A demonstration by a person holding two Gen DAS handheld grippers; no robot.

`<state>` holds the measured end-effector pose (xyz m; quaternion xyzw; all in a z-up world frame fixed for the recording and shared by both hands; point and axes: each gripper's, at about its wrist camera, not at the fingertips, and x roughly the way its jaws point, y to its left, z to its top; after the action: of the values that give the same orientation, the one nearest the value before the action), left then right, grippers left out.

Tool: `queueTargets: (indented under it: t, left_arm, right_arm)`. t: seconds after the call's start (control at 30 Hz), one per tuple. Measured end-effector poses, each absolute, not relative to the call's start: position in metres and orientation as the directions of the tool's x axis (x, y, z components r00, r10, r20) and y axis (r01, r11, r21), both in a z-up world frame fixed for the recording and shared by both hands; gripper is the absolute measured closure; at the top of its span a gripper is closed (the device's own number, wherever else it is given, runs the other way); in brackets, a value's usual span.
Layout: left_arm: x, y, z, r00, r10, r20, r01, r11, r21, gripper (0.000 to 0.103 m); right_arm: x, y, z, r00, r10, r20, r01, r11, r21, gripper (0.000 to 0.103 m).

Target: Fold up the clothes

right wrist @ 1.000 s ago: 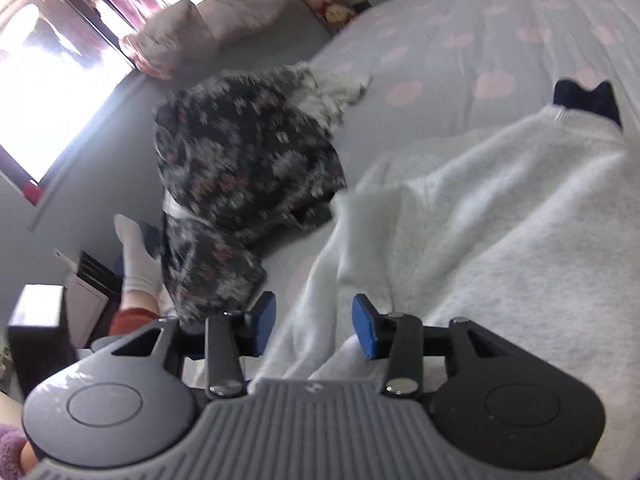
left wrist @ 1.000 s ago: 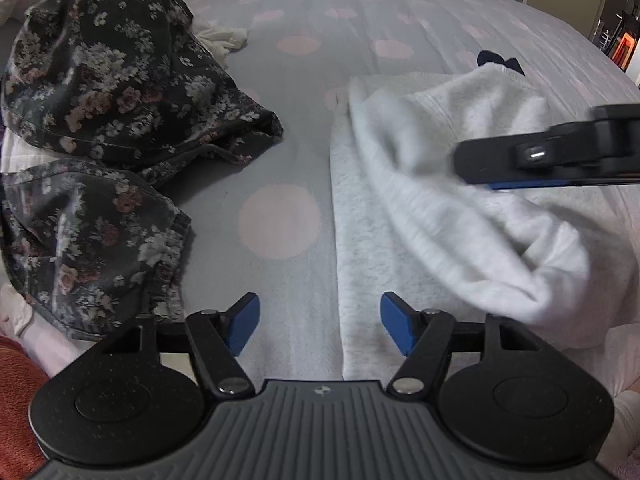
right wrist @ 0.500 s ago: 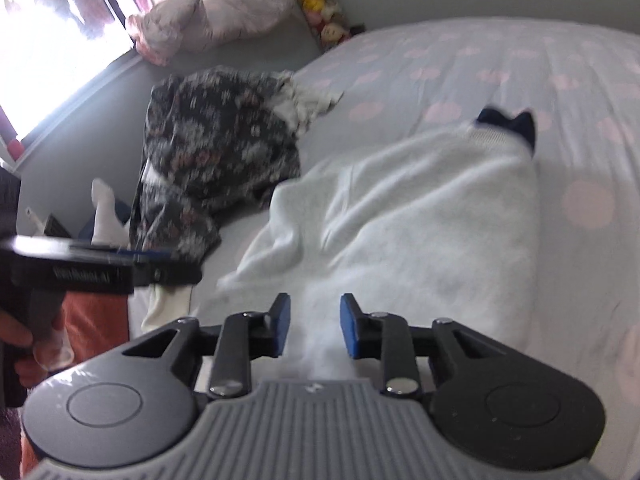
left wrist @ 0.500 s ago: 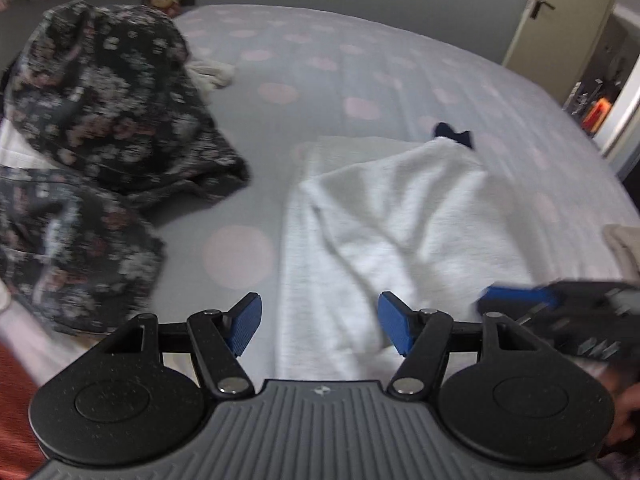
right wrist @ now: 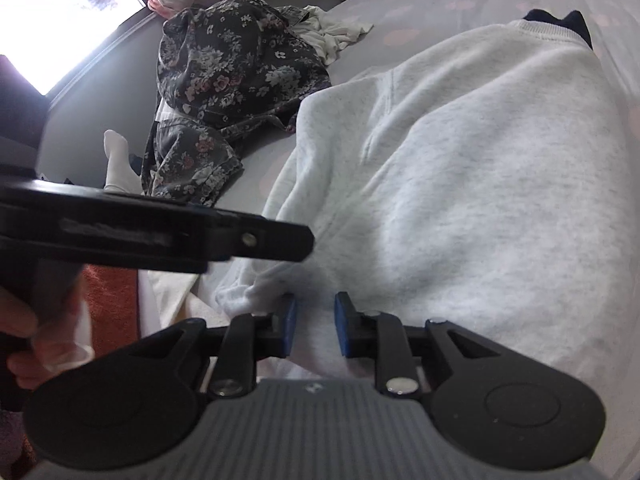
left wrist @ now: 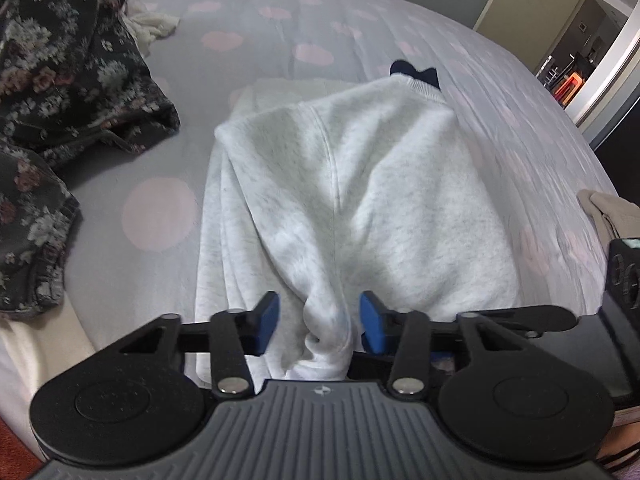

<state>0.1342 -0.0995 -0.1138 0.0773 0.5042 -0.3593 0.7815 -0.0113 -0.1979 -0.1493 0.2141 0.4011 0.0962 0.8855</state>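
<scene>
while both tongs (left wrist: 319, 322) close, sweatshirt (left wrist: 360, 200) between.

A soft, fleecy, heather-white cotton sweatshirt (left wrist: 360, 184) lies on a smooth, matt grey bedsheet (left wrist: 256, 56) with pink dots. Beside it, thin, dark floral woven cloth (left wrist: 60, 72). Each tool (left wrist: 318, 322) is matt black plastic with blue rubbery pads (left wrist: 374, 326) and shiny metal pivot pins.

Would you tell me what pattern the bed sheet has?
The bed sheet is pale grey with large pink dots, clearest in the left wrist view.
</scene>
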Motion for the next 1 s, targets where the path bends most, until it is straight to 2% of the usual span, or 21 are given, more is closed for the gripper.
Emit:
queueTargets:
  t: [0.03,0.13,0.3,0.37,0.4,0.5,0.57,0.6,0.67,0.7,0.73,0.8,1.0]
  left_arm:
    - [0.136,-0.099,-0.118,0.226,-0.484,-0.845,0.636,0.731,-0.248,0.083]
    - [0.139,-0.092,-0.122,0.215,-0.5,-0.839,0.623,0.732,-0.276,0.09]
    - [0.141,-0.079,-0.122,0.205,-0.514,-0.833,0.614,0.73,-0.299,0.091]
    - [0.141,-0.079,-0.122,0.204,-0.517,-0.831,0.616,0.728,-0.302,0.091]
    - [0.141,-0.08,-0.121,0.207,-0.517,-0.831,0.62,0.726,-0.297,0.091]
    - [0.141,-0.081,-0.115,0.217,-0.531,-0.819,0.613,0.727,-0.309,0.09]
    - [0.143,-0.076,-0.107,0.224,-0.544,-0.808,0.601,0.73,-0.325,0.087]
    - [0.142,-0.074,-0.103,0.233,-0.545,-0.805,0.598,0.734,-0.324,0.082]
    - [0.14,-0.068,-0.093,0.26,-0.532,-0.806,0.593,0.746,-0.302,0.081]
    - [0.139,-0.066,-0.089,0.269,-0.529,-0.805,0.592,0.75,-0.295,0.073]
    - [0.137,-0.062,-0.086,0.273,-0.532,-0.801,0.591,0.75,-0.296,0.054]
    - [0.131,-0.057,-0.081,0.287,-0.533,-0.796,0.593,0.751,-0.289,0.029]
    - [0.126,-0.061,-0.105,0.261,-0.488,-0.833,0.573,0.773,-0.274,0.029]
  right_arm:
    - [-0.012,-0.198,-0.148,0.659,0.344,-0.669,-0.004,0.891,0.454,0.078]
    - [-0.018,-0.198,-0.145,0.655,0.36,-0.664,-0.017,0.885,0.465,0.077]
    - [-0.036,-0.207,-0.131,0.682,0.32,-0.658,0.004,0.898,0.44,0.075]
    - [-0.046,-0.213,-0.122,0.706,0.273,-0.653,0.026,0.912,0.409,0.068]
    - [-0.051,-0.218,-0.117,0.719,0.249,-0.649,0.037,0.919,0.393,0.061]
    - [-0.066,-0.232,-0.106,0.739,0.176,-0.65,0.078,0.936,0.343,0.058]
    - [-0.074,-0.242,-0.103,0.741,0.127,-0.66,0.123,0.94,0.319,0.057]
    - [-0.077,-0.246,-0.102,0.74,0.108,-0.664,0.144,0.938,0.314,0.054]
    - [-0.083,-0.253,-0.102,0.729,0.073,-0.681,0.188,0.935,0.302,0.047]
    - [-0.085,-0.256,-0.104,0.717,0.056,-0.695,0.21,0.933,0.292,0.042]
    - [-0.086,-0.258,-0.106,0.704,0.041,-0.709,0.233,0.93,0.285,0.04]
    - [-0.089,-0.26,-0.111,0.682,0.028,-0.731,0.262,0.924,0.28,0.04]
    - [-0.092,-0.256,-0.124,0.614,0.008,-0.789,0.28,0.933,0.228,0.04]
